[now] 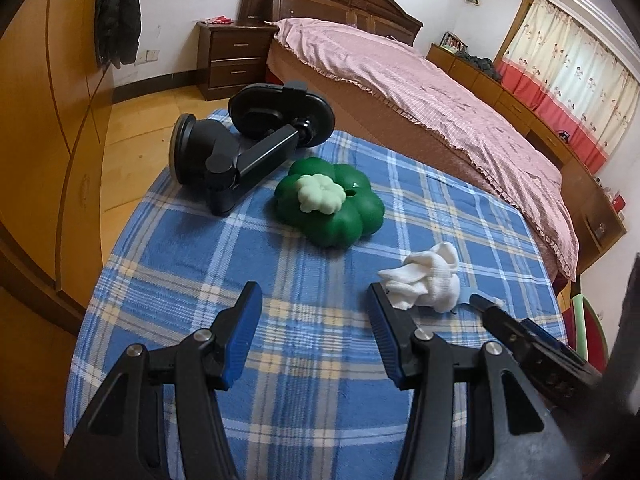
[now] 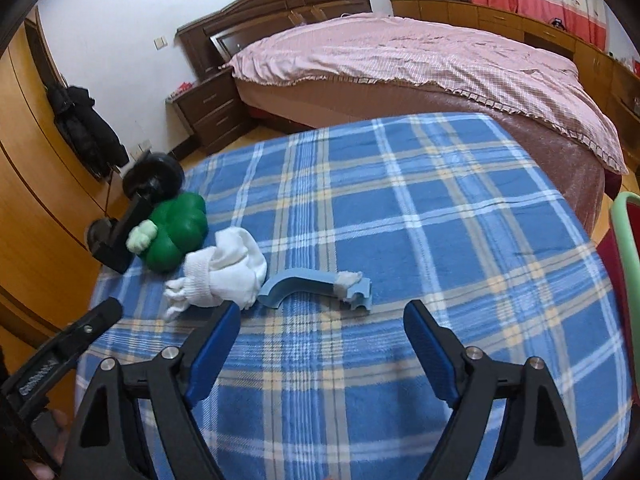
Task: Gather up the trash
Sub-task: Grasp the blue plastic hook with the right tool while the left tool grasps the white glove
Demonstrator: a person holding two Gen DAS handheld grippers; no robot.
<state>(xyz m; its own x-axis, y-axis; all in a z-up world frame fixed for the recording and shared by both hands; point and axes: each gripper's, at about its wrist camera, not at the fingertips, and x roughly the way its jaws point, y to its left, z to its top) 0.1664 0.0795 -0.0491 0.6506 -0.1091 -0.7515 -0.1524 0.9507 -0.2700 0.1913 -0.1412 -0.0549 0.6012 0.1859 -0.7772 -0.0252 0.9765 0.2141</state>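
Note:
On the blue plaid tablecloth [image 1: 280,272] lie a white glove [image 1: 430,280], a green clover-shaped box [image 1: 332,208] with a pale green knob, and a black phone mount [image 1: 244,140]. In the right wrist view the white glove [image 2: 224,276] lies beside a curved blue foam piece [image 2: 316,288] with a white scrap on it, next to the green box [image 2: 176,232]. My left gripper [image 1: 314,300] is open and empty, just left of the glove. My right gripper [image 2: 320,320] is open and empty, just in front of the foam piece.
A bed with a pink cover [image 1: 440,92] stands behind the table. A dark nightstand [image 1: 236,60] is at the back, a wooden wardrobe [image 1: 48,140] on the left. A red and green chair [image 2: 624,248] stands at the table's right edge.

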